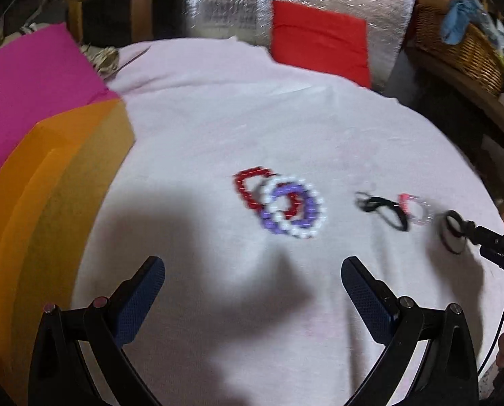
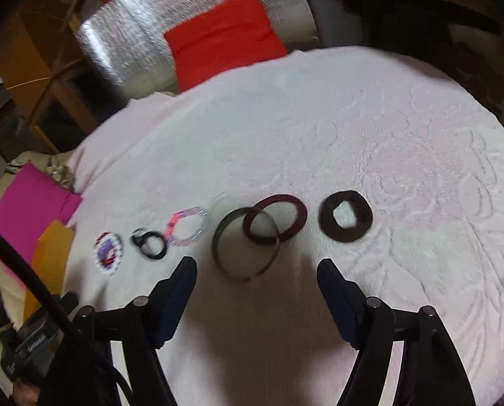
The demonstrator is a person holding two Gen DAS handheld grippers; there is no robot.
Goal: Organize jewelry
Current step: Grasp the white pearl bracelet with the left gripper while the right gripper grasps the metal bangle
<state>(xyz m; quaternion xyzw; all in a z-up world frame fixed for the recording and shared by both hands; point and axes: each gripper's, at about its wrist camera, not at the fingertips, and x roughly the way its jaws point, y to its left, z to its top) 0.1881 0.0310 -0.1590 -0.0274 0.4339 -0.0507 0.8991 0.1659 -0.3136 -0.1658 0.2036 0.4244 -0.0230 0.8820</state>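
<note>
Bracelets (image 2: pixel 248 237) lie unsorted in a row on the pink cloth (image 2: pixel 353 118); the orange box (image 1: pixel 48 186) at nine o'clock waits. Left gripper (image 1: pixel 252 291) and right gripper (image 2: pixel 257 291) gape, holding nothing.

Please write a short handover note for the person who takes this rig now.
Left gripper: open, empty, above the bead bracelets.
Right gripper: open, empty, above the overlapping bangles.
All jewelry lies in a row on the pink cloth; the dark ring is rightmost.
Done: nothing picked up yet.
Left: sort every piece.
</note>
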